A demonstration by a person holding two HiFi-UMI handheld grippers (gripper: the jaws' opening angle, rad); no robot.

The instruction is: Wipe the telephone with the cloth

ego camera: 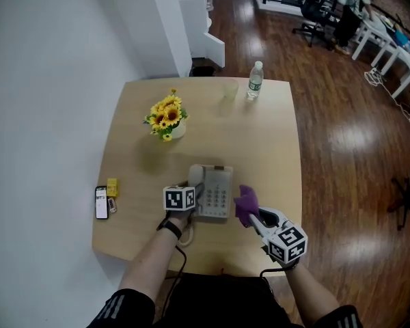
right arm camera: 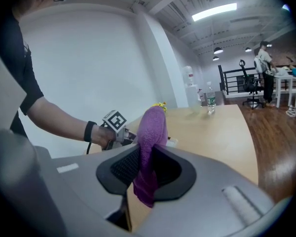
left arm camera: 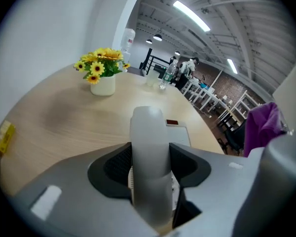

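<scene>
A grey desk telephone point(ego camera: 217, 195) lies near the front of the wooden table point(ego camera: 273, 149). In the left gripper view its handset point(left arm camera: 149, 142) stands between the two pads, which press on both its sides; my left gripper point(left arm camera: 149, 157) is shut on it, over the phone's left side point(ego camera: 191, 195). The phone's base point(left arm camera: 181, 131) shows just behind. My right gripper point(ego camera: 251, 215) hovers just right of the phone, shut on a purple cloth point(ego camera: 246, 202). The cloth point(right arm camera: 150, 137) sticks up from the jaws and hangs below them.
A pot of sunflowers point(ego camera: 168, 119) stands mid-table. A water bottle point(ego camera: 255, 80) and a clear cup point(ego camera: 230, 89) are at the far edge. A mobile phone point(ego camera: 102, 202) and a small yellow item point(ego camera: 112, 187) lie at the left edge.
</scene>
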